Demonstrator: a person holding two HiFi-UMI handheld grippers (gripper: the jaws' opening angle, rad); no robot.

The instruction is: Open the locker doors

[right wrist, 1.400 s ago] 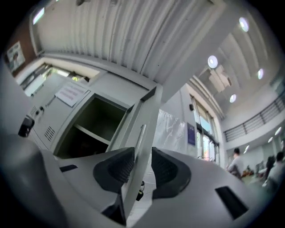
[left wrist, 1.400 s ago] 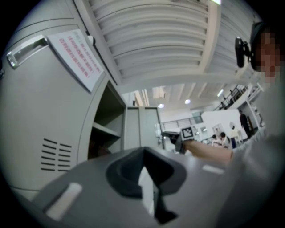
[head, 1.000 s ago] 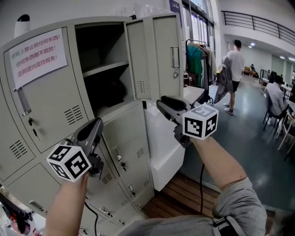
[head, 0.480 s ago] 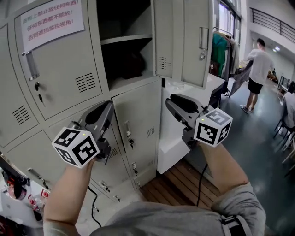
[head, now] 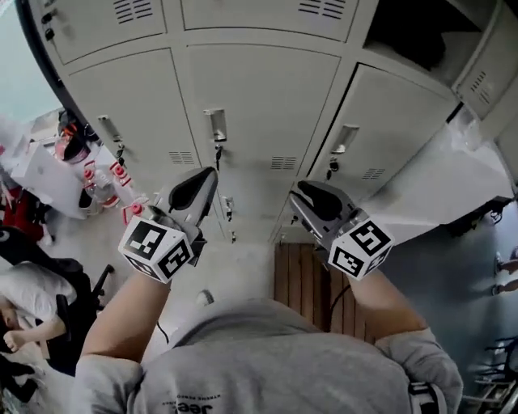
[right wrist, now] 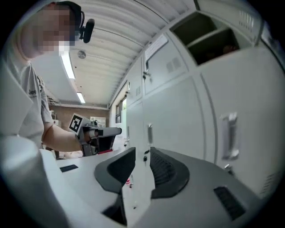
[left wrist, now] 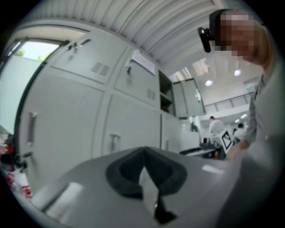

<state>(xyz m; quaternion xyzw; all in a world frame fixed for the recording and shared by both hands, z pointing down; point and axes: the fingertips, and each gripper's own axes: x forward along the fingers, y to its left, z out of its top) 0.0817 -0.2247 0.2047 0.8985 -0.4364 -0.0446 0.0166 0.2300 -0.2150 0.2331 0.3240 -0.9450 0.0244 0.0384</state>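
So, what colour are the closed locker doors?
Pale grey. The locker doors show best in the head view.

The locker doors (head: 243,16) are showing as pale grey sheet metal, each one carrying a vertical metal handle (head: 215,125), a key lock (head: 218,151) beneath it and a louvred vent (head: 283,163). In the lower row, the left door (head: 121,97), the middle door (head: 259,89) and the right door (head: 392,121) are sitting shut, side by side. Above the right door, one compartment (head: 409,28) is standing open and dark, its open door (head: 490,65) hanging out toward the right edge.
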